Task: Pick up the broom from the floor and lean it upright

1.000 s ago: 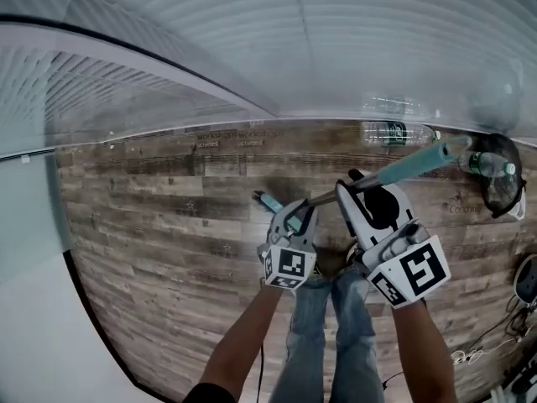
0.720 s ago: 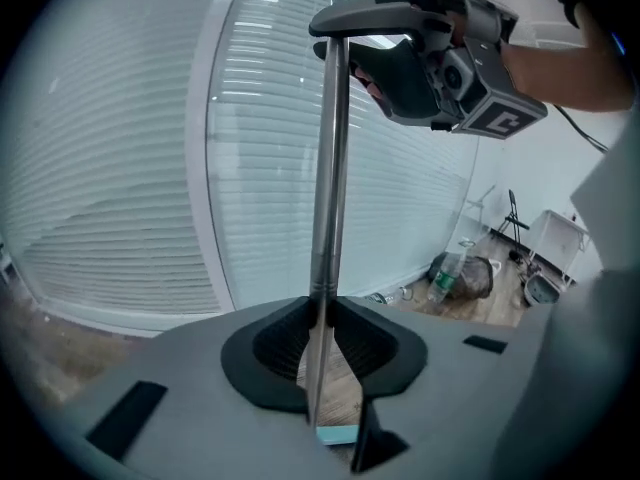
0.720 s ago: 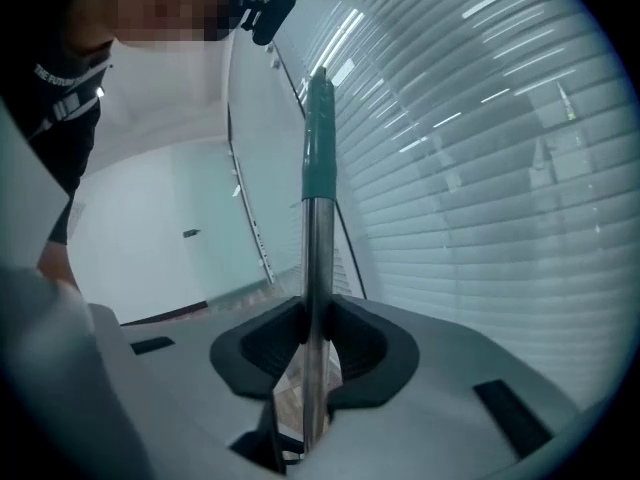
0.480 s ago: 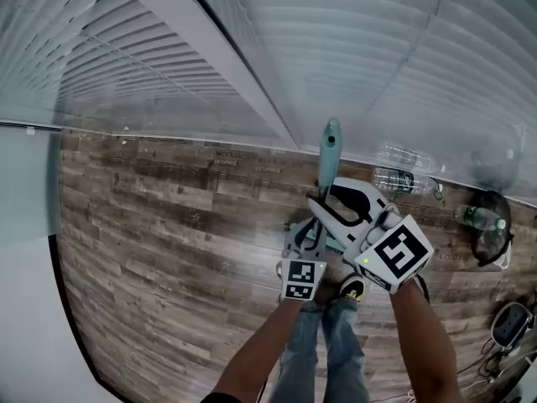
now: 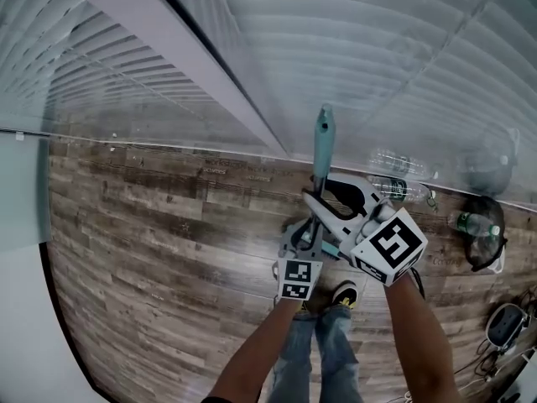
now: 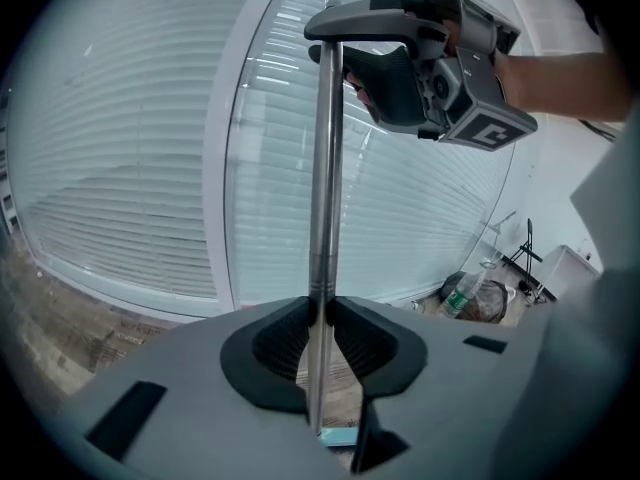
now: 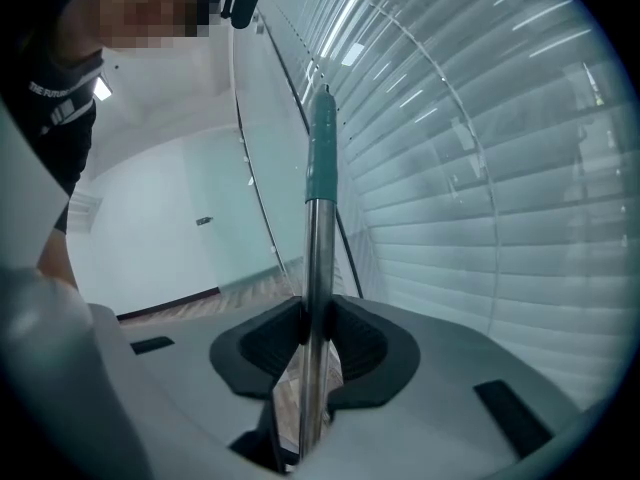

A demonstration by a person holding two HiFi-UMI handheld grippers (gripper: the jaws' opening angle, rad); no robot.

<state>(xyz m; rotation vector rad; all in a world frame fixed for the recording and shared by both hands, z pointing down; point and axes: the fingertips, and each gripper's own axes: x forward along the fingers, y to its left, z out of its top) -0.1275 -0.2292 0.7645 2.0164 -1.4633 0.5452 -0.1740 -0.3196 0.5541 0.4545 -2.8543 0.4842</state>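
Observation:
The broom stands nearly upright in front of the blinds, its teal grip end (image 5: 324,133) pointing up. My right gripper (image 5: 321,205) is shut on the metal pole high up, just below the teal grip (image 7: 322,158). Lower on the pole (image 6: 325,168), my left gripper (image 5: 302,240) is shut on it too. In the left gripper view the pads (image 6: 297,318) press the pole from both sides, and the right gripper (image 6: 335,43) shows above. A teal bit of the broom head (image 6: 335,436) peeks out below the left jaws; the rest is hidden.
Glass walls with white blinds (image 5: 377,65) rise right behind the broom. Two plastic bottles (image 5: 401,188) lie at the wall's foot. A dark bag with a bottle (image 5: 482,235) sits at the right, cables (image 5: 503,326) at the lower right. The person's shoes (image 5: 344,292) stand on the wood floor.
The broom handle has swung from pointing right and low to nearly upright. Both grippers kept their hold and moved with it toward the blinds.

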